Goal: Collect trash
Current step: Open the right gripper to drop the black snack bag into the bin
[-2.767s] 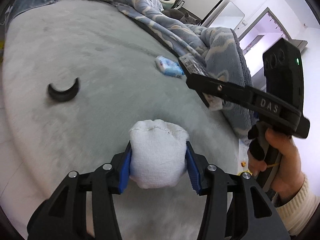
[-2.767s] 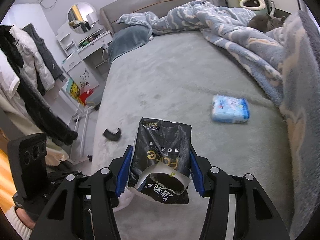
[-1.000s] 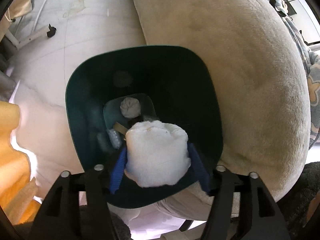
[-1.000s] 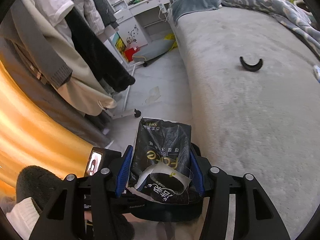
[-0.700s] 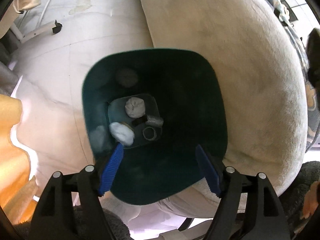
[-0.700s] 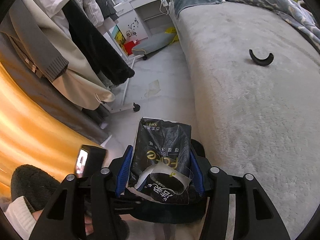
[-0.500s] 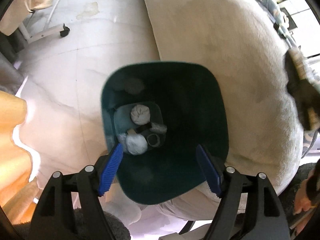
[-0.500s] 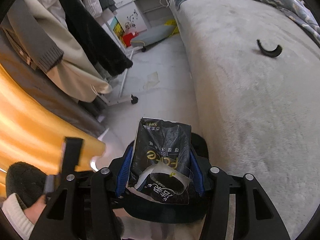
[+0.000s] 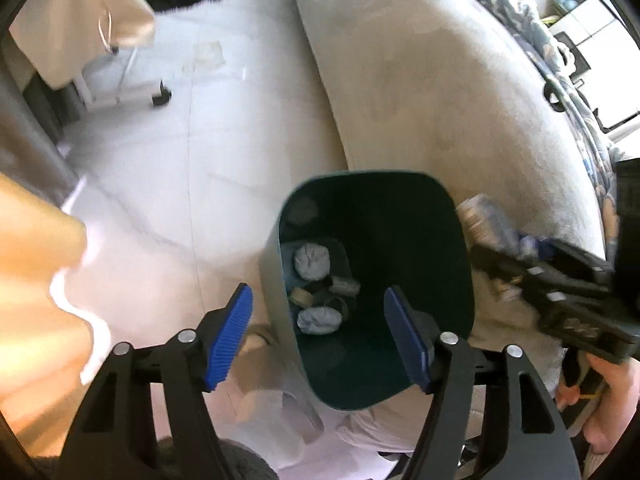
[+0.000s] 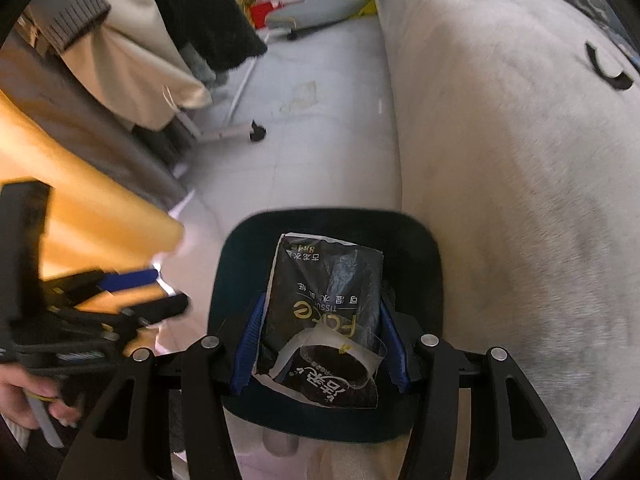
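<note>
A dark green bin (image 9: 368,176) stands on the floor beside the bed. At its bottom lie two white wads (image 9: 320,318) and other scraps. My left gripper (image 9: 317,296) hovers above the bin's left rim, open and empty, its jaws closing. My right gripper (image 10: 322,304) is shut on a black tissue packet (image 10: 324,276) and holds it right over the bin's mouth (image 10: 320,216). In the left wrist view the right gripper (image 9: 560,276) comes in from the right with the packet (image 9: 480,220) at the bin's edge. The left gripper (image 10: 120,292) shows blurred at the left of the right wrist view.
The grey bed (image 10: 520,160) runs along the bin's right side, with a black crescent-shaped piece (image 10: 606,68) on it. Coats hang on a rack (image 10: 160,40) at the upper left over pale floor (image 9: 180,160). An orange surface (image 10: 80,220) is close at the left.
The left gripper let the white wad drop into the bin, then rose and drew away to the left. The right gripper came down over the bin with the packet.
</note>
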### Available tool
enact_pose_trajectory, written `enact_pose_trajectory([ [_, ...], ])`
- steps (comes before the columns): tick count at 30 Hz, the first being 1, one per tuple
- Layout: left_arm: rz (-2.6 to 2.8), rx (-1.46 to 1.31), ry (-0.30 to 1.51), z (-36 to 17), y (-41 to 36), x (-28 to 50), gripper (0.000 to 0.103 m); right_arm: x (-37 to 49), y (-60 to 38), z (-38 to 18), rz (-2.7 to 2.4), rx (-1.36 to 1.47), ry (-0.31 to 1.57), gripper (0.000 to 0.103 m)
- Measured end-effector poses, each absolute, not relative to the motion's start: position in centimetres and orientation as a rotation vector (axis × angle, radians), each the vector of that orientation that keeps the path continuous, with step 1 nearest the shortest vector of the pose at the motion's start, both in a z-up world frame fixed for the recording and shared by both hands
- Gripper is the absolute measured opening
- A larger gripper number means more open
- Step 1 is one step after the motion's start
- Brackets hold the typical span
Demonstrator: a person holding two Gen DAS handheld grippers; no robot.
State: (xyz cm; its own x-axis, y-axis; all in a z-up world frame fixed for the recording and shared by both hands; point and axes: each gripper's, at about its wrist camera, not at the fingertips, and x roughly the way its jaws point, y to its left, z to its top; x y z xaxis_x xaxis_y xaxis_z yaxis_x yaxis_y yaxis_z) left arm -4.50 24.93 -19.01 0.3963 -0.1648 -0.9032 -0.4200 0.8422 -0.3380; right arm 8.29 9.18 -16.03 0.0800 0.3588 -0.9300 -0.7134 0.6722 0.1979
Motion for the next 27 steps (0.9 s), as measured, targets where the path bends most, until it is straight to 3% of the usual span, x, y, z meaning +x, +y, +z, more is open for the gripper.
enact_pose_trajectory([
  [12,0.127,-0.486,0.915,-12.5,24.2,-4.8,0.052,6.9,9.9,-20.6,0.811,-0.477,1.341,0.055],
  [14,0.119,-0.466,0.872,-11.5,23.7,-4.7,0.051,6.8,9.9,-20.6,0.81,-0.49,1.337,0.059],
  [16,0.113,-0.446,0.838,-10.5,23.4,-4.8,0.051,6.5,10.0,-20.5,0.816,-0.517,1.328,0.071],
  [27,0.075,-0.412,0.675,-5.8,20.2,-5.4,0.051,5.0,7.5,-16.3,0.874,-0.534,1.204,0.08],
])
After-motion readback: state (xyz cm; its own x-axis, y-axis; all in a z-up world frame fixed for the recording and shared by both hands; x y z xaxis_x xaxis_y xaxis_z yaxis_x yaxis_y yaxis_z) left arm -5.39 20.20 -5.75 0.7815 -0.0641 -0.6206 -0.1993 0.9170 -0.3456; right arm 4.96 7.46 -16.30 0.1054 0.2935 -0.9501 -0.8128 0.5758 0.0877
